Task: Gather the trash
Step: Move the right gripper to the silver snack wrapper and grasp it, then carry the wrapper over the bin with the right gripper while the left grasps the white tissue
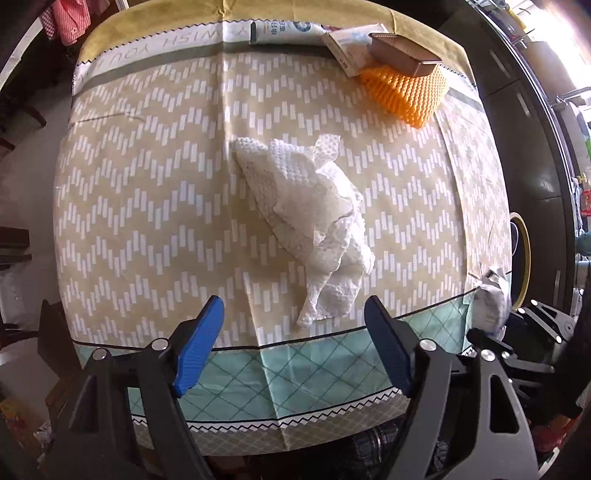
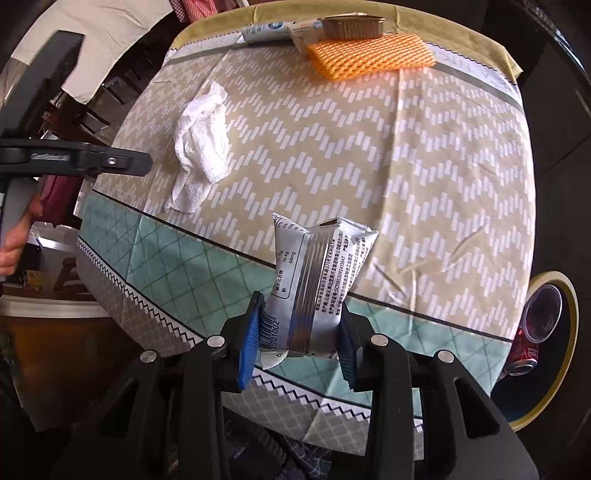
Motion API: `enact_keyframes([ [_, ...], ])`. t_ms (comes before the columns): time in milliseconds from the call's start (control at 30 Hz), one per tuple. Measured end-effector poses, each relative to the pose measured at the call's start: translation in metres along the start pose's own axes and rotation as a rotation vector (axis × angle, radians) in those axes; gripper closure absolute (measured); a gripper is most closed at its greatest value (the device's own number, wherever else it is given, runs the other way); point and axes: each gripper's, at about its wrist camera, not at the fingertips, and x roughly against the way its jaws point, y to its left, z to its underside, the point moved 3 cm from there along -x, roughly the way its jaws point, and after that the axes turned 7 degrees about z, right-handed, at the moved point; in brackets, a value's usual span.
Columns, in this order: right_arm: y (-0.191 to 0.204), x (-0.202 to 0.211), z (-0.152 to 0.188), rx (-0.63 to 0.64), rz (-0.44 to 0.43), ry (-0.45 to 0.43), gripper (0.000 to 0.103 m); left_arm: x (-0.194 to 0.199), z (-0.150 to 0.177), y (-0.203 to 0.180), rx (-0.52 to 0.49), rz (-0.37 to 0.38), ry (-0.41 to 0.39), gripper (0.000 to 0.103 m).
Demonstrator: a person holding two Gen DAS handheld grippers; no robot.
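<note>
A crumpled white paper towel (image 1: 314, 225) lies in the middle of the patterned tablecloth (image 1: 147, 192). My left gripper (image 1: 295, 325) is open and empty, its blue pads just short of the towel's near end. My right gripper (image 2: 299, 332) is shut on a silver-and-white snack wrapper (image 2: 317, 280) and holds it over the table's near edge. The towel also shows in the right wrist view (image 2: 201, 147), far left of the wrapper. The wrapper appears in the left wrist view (image 1: 491, 299) at the right table edge.
At the far edge lie an orange mesh pad (image 1: 406, 92), a brown tray (image 1: 404, 53), a small white box (image 1: 349, 48) and a white tube (image 1: 288, 31). A bin (image 2: 554, 350) right of the table holds a red can (image 2: 524, 350) and a plastic cup (image 2: 543, 314).
</note>
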Motion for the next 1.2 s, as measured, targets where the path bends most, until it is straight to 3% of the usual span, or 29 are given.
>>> enact_keyframes([
  [467,-0.176,0.064,0.093,-0.317,0.032,-0.148,0.066,-0.043,-0.039,-0.017,0.064,-0.094,0.003,0.032],
  [567,-0.210,0.063,0.109,-0.379,0.058,-0.157,0.066,-0.050,-0.046,-0.020,0.054,-0.116,0.005,0.041],
  [600,-0.220,0.061,0.113,-0.398,0.067,-0.158,0.066,-0.052,-0.047,-0.021,0.049,-0.120,0.010,0.048],
  [667,-0.240,0.056,0.122,-0.434,0.082,-0.155,0.066,-0.058,-0.050,-0.027,0.031,-0.142,0.012,0.050],
  [833,-0.281,0.039,0.135,-0.506,0.131,-0.134,0.066,-0.062,-0.062,-0.048,-0.023,-0.150,0.017,0.088],
  [1000,-0.313,0.023,0.142,-0.557,0.161,-0.109,0.066,-0.033,-0.043,-0.075,-0.125,-0.147,-0.013,0.090],
  [1067,-0.322,0.014,0.142,-0.568,0.171,-0.093,0.056,-0.024,-0.037,-0.089,-0.168,-0.145,-0.023,0.090],
  [1100,-0.325,0.010,0.143,-0.570,0.169,-0.081,0.032,-0.020,-0.033,-0.097,-0.192,-0.146,-0.029,0.091],
  [1133,-0.329,0.007,0.143,-0.575,0.176,-0.084,0.025,-0.015,-0.028,-0.104,-0.216,-0.146,-0.035,0.091],
  [1200,-0.336,0.006,0.146,-0.588,0.200,-0.087,0.025,-0.005,-0.016,-0.122,-0.260,-0.131,-0.043,0.091],
])
